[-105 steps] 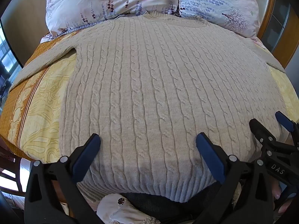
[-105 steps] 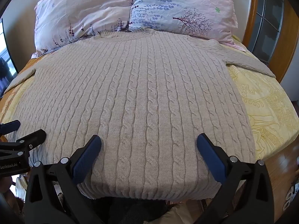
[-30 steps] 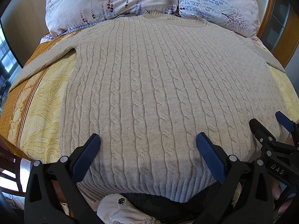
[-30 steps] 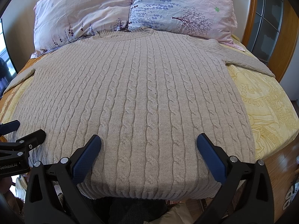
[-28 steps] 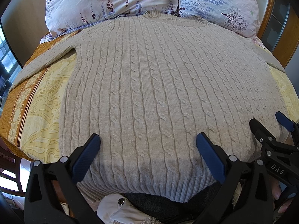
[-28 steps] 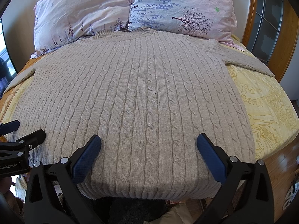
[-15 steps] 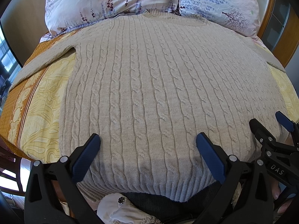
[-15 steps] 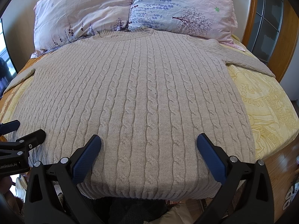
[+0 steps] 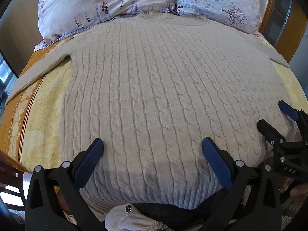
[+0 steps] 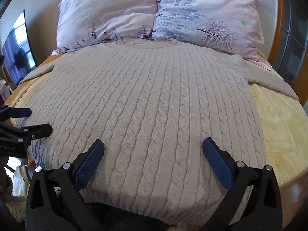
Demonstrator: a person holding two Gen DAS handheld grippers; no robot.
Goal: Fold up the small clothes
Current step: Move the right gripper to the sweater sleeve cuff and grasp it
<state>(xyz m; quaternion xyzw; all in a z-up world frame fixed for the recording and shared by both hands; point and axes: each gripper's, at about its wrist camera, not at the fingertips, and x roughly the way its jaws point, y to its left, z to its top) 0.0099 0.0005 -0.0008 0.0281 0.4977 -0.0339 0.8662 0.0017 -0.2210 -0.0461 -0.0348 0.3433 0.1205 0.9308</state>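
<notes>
Left gripper [image 9: 152, 152]: jaws spread wide, blue pads [image 9: 89, 161] angled outward, nothing between them, aimed forward and slightly down. Right gripper [image 10: 153, 152]: the same pose, jaws wide apart, pads [image 10: 217, 163] empty. The two tools stand side by side, near each other; each shows at the edge of the other's view, the right one at the left view's right margin, the left one at the right view's left margin. A fingertip [image 9: 297, 189] of the holding hand shows beneath the right gripper.
</notes>
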